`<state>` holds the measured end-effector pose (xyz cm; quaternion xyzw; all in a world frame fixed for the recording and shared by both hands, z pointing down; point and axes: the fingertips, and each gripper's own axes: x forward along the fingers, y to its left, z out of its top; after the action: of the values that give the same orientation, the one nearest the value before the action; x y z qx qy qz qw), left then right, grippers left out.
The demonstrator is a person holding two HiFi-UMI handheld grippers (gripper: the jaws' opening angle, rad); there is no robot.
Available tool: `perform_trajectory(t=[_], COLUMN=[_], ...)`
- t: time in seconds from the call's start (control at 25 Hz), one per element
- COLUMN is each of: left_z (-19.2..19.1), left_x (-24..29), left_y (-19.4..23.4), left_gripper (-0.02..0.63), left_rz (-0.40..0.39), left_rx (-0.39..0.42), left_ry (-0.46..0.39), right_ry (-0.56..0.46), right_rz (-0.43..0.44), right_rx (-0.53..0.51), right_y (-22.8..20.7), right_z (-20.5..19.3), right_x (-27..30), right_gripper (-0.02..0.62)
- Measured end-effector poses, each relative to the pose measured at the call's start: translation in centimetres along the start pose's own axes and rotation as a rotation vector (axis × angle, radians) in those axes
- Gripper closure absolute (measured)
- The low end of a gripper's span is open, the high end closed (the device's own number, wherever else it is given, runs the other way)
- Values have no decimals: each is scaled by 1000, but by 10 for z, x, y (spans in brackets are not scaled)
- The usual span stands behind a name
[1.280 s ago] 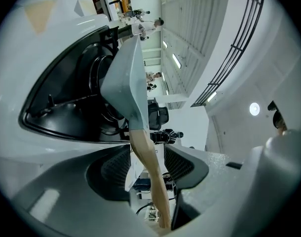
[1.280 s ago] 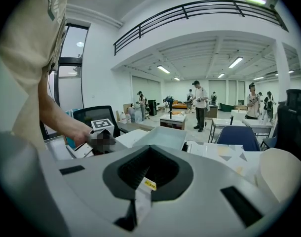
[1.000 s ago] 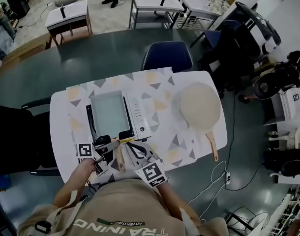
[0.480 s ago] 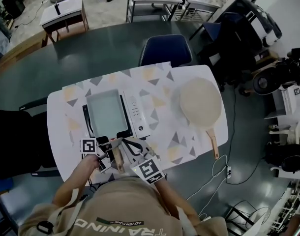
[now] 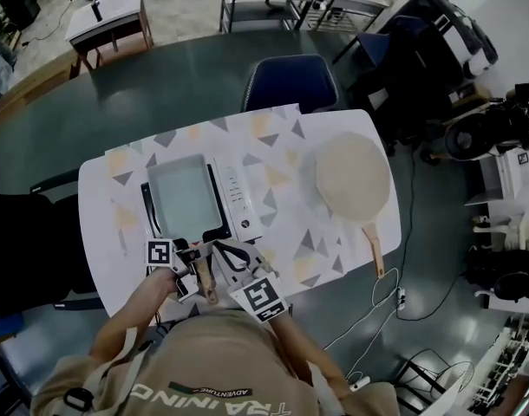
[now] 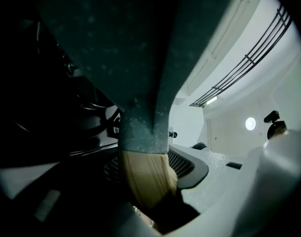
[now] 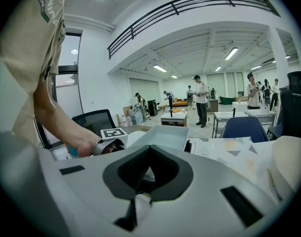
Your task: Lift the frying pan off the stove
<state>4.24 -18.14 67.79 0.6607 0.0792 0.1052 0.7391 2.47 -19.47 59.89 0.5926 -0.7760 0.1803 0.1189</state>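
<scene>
- A square grey frying pan (image 5: 179, 199) is seen over the stove (image 5: 238, 199), which is placed on the left half of the counter (image 5: 107, 263), nearer the left edge than the right.
- The pan's wooden handle (image 5: 205, 277) is pointed toward the near edge of the counter.
- The left gripper (image 5: 193, 256) is clamped on that wooden handle, just where the wood meets the speckled grey metal; in the left gripper view the pan's underside is seen filling the upper part of the picture.
- Whether the pan's bottom is touching the stove cannot be told.
- The right gripper (image 5: 232, 256) is held just beside the handle on its right, above the near edge; its jaws are drawn together, and nothing is seen to be gripped between them.
- A round wooden board (image 5: 353, 174) is laid near the right edge, its thin handle directed toward the near right corner.
- A blue chair (image 5: 289, 81) is set against the far edge.
</scene>
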Motion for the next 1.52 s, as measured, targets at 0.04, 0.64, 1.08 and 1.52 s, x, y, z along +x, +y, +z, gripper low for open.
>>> perform_trajectory(t=[0.04,0.64,1.08,1.52], left_z=[-1,1,-7,-26], left_x=[0,4,-2,-18], left_y=[0,-3,-1,-3], left_gripper=[408,529,537,537], left_rz=[0,-10,21,43], left_rx=[-11,-32,-9,16], left_ry=[-1,-10,4,15], right_ry=[1,-2,-2,-10], right_rz=[1,9,11,51], right_rx=[0,0,9,0], right_y=[0,4,8,20], right_z=[0,-4,-15,-20], right_x=[0,-12,-29,-37], right_gripper=[592,592,592,592])
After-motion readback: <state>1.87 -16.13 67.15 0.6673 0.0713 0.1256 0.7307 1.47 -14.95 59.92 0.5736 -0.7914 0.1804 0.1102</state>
